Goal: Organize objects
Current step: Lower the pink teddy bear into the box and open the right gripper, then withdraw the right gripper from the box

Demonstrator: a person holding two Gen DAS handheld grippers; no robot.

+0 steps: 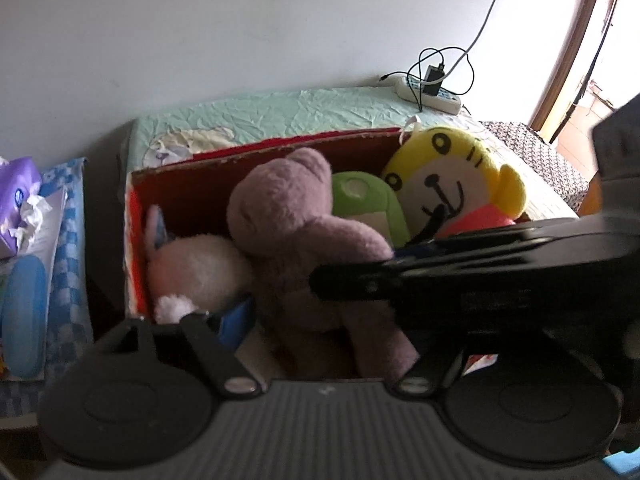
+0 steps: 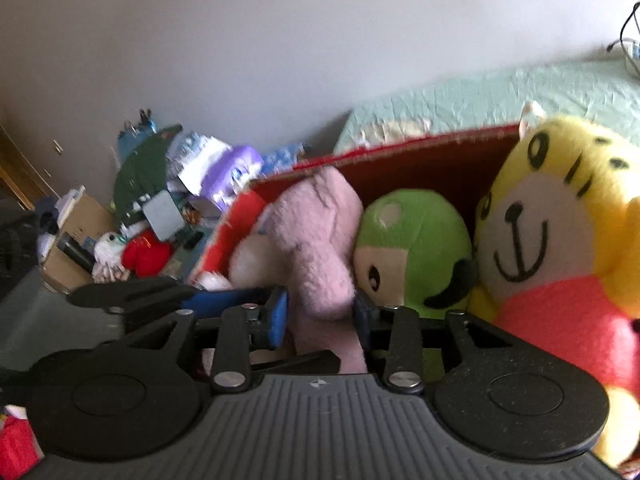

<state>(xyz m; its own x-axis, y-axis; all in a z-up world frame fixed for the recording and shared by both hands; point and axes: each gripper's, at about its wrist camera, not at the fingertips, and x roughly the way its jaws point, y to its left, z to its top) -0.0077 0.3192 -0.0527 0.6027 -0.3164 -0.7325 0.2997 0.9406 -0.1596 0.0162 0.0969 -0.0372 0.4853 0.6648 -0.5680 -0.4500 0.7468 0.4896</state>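
Right gripper (image 2: 322, 314): blue pads either side of mauve bear (image 2: 320, 236), closed onto its limb, pads touching plush. Bear sits in red cardboard box (image 1: 256, 148), centre, leaning on pale pink bunny (image 1: 196, 264) at left. Green plush (image 1: 368, 204) right of bear, yellow tiger plush (image 1: 452, 184) at far right corner. Left gripper (image 1: 320, 312): jaws spread wide around bear's lower body; cannot tell if pads touch anything. Right gripper body crosses left view. Power strip (image 1: 430, 94) on far bed.
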